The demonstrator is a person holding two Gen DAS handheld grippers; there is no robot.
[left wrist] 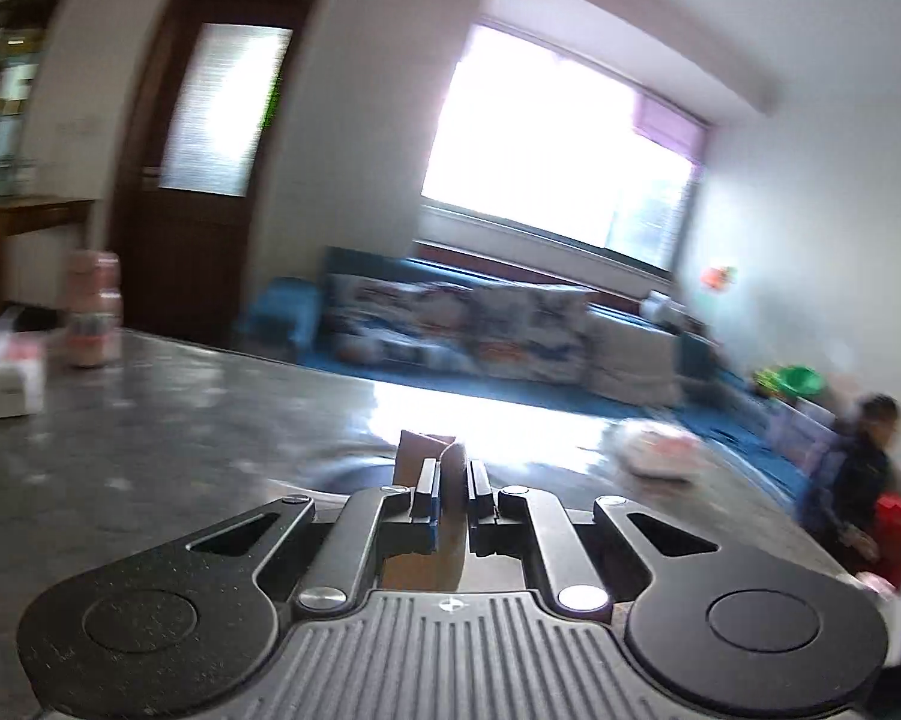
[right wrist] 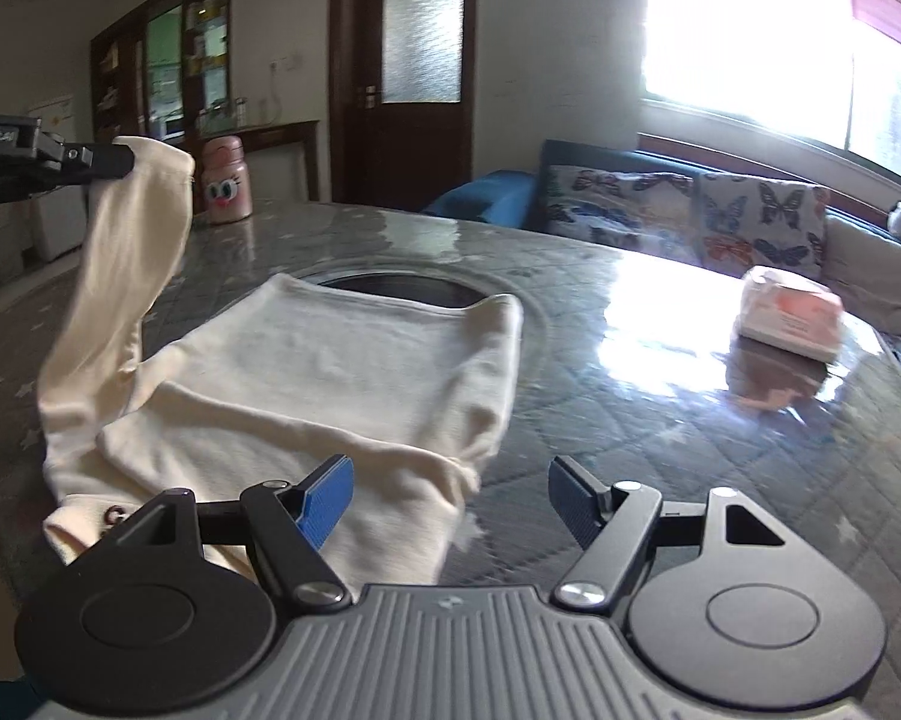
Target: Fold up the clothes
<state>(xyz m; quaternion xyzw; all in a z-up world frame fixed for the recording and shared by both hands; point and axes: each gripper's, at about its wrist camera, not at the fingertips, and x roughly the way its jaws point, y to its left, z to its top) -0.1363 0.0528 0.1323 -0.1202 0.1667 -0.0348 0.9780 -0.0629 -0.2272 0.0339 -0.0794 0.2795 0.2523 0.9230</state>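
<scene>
A cream garment (right wrist: 306, 384) lies partly folded on the grey patterned table (right wrist: 630, 432). My left gripper (right wrist: 123, 159) shows at the far left of the right wrist view, shut on the cuff of the garment's sleeve (right wrist: 132, 252) and holding it up above the table. In the blurred left wrist view the left gripper (left wrist: 450, 480) is shut on a strip of that cloth (left wrist: 450, 516). My right gripper (right wrist: 450, 489) is open and empty, low over the garment's near edge.
A pink-and-white tissue pack (right wrist: 789, 321) lies on the table at the right. A pink cartoon bottle (right wrist: 225, 189) stands at the far left edge. A dark round recess (right wrist: 396, 288) sits in the table's middle. A blue sofa (right wrist: 690, 222) stands beyond.
</scene>
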